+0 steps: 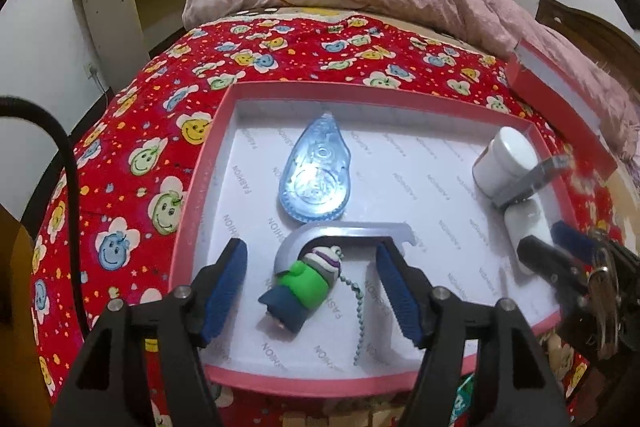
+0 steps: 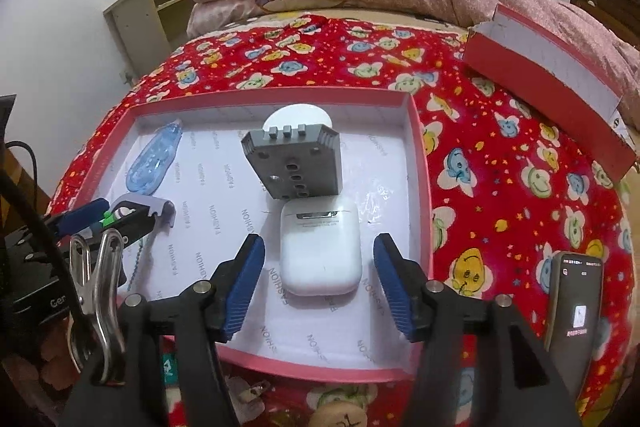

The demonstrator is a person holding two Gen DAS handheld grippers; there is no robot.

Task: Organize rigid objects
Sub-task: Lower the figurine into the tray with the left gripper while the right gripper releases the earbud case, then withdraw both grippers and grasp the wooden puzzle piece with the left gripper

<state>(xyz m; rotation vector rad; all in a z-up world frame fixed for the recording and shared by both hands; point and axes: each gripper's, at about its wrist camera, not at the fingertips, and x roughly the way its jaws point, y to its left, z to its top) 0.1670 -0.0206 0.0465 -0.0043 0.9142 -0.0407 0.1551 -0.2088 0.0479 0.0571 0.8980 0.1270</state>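
The pink tray (image 2: 420, 163) held six things: one blue tape dispenser (image 1: 316, 173), one figurine keychain (image 1: 304, 283), one grey hook (image 1: 344, 231), one white jar (image 1: 504, 159), one grey plate (image 2: 296, 163), one earbud case (image 2: 320, 251).

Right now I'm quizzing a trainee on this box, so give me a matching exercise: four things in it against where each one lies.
Things:
1. tape dispenser
2. earbud case
3. jar
4. figure

Places:
A. far right corner of the box
B. between the right gripper's fingers, untouched
C. between the left gripper's fingers, untouched
D. toward the far left, beyond the grey hook

Pairs: 1-D, 2-B, 3-A, 4-C
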